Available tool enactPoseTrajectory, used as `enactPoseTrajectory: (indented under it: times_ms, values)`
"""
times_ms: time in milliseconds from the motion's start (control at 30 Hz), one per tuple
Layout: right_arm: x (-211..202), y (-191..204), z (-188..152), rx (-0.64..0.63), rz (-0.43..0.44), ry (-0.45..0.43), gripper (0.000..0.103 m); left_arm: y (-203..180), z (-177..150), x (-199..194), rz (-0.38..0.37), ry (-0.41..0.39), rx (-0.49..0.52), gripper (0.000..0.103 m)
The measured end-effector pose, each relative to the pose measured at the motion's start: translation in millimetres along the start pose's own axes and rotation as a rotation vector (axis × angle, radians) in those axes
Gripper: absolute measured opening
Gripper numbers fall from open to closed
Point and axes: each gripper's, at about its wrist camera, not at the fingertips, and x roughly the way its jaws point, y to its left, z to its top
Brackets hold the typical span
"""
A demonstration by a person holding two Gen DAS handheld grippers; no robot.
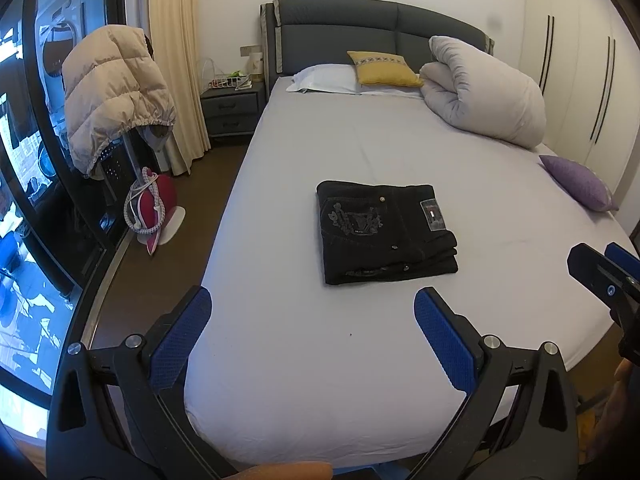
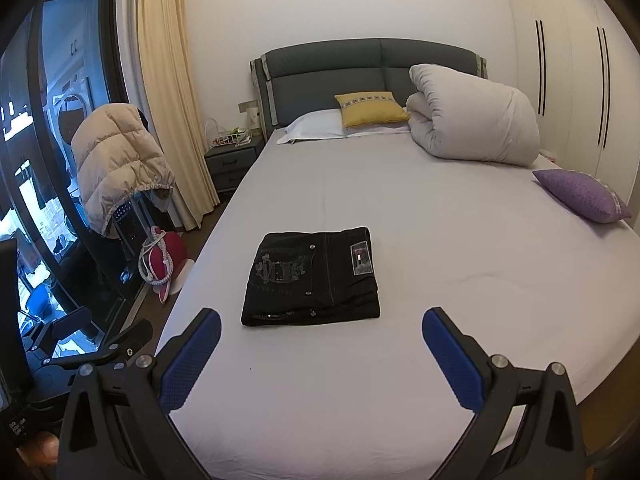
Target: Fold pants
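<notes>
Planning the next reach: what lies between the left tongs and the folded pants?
Only bare bed sheet separates the open left tongs from the folded pants, as the left wrist view shows.

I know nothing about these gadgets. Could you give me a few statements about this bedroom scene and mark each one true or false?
1. The black pants lie folded into a compact stack on the bed. True.
2. The left claw is clamped on the pants. False: it is open and holds nothing, short of the pants.
3. The right claw is open and empty. True.
4. The yellow cushion sits on top of the pants. False: it rests up by the headboard.
5. A rolled-up white duvet lies near the head of the bed. True.
</notes>
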Motion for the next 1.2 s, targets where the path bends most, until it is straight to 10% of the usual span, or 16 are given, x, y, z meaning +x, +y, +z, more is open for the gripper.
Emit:
enactPoseTrajectory:
  times_ms: [1200]
  values:
    - [8,-3,-8,0.007,-0.01,0.037,0.103,7,-6,20,0.031,0.021,-0.031,0.103]
